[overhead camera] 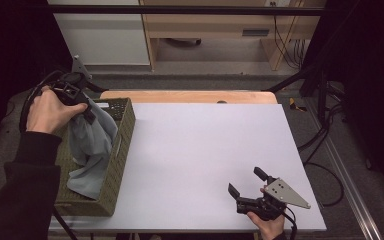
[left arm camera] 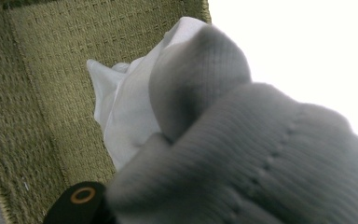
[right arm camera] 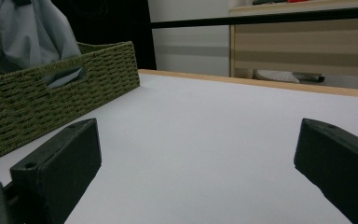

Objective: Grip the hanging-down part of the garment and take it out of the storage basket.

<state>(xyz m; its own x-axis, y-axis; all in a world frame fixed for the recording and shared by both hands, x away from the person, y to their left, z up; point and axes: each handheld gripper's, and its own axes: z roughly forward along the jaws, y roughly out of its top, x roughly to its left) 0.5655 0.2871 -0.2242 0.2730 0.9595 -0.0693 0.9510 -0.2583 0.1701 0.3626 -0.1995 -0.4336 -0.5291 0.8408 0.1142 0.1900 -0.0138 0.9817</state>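
Note:
A grey-blue cloth (overhead camera: pixel 91 150) hangs down into the green woven basket (overhead camera: pixel 121 142) at the table's left side. My left gripper (overhead camera: pixel 86 114) is above the basket's far end, shut on the cloth's top. Seen close in the left gripper view, the cloth (left arm camera: pixel 242 149) bunches over the basket's floor (left arm camera: pixel 51 70). My right gripper (overhead camera: pixel 245 182) rests near the table's front right edge, open and empty. In the right gripper view its jaws stand wide apart over the white tabletop (right arm camera: pixel 200 140), with the basket (right arm camera: pixel 51 88) and cloth (right arm camera: pixel 25 32) at the far left.
The white tabletop (overhead camera: pixel 205 150) stretches between the basket and my right gripper. A wooden cabinet (overhead camera: pixel 220 25) stands beyond the table, and cables (overhead camera: pixel 325 135) trail on the floor to the right.

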